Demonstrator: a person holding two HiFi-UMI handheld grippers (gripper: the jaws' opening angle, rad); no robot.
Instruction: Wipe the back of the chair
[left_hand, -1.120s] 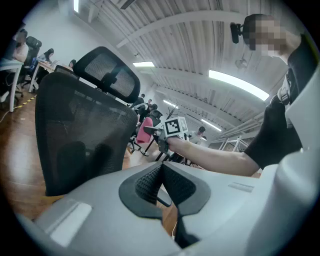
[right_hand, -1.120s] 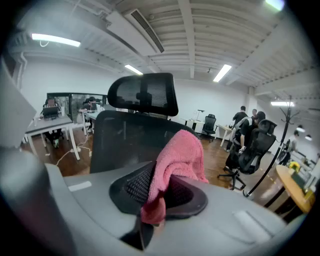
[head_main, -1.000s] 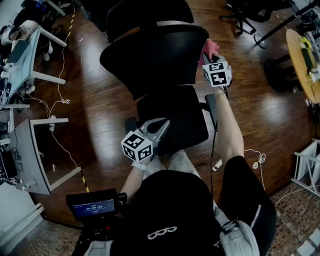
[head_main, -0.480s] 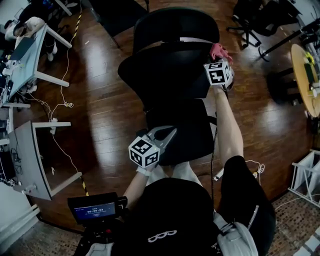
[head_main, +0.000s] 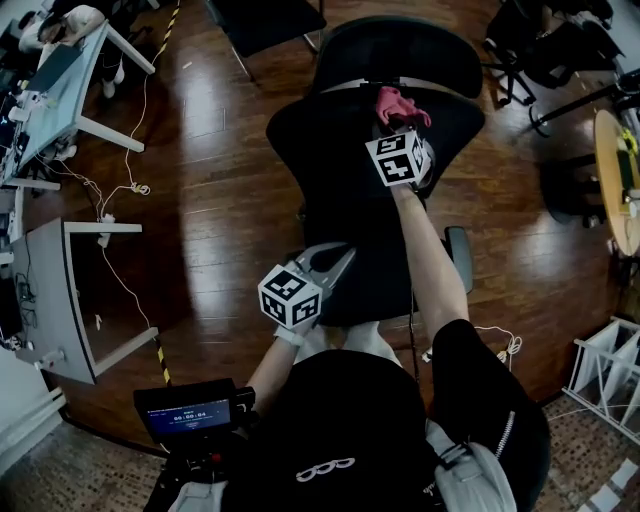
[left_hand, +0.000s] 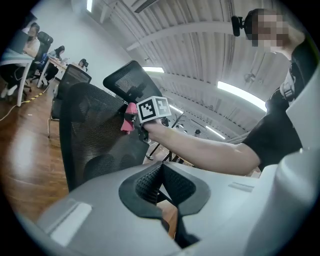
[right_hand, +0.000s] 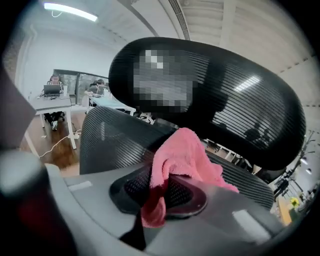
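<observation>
The right gripper holds a pink cloth at the top edge of the black mesh chair back, just below the headrest — the arm reaches out over the seat. The left gripper hovers near the seat's front, jaws together

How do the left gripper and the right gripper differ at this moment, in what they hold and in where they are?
The right gripper holds a pink cloth between its jaws; the left gripper is shut on nothing. The right gripper is high, at the top of the chair back, just under the headrest; the left gripper is low, near the seat. Both point toward the chair back.
</observation>
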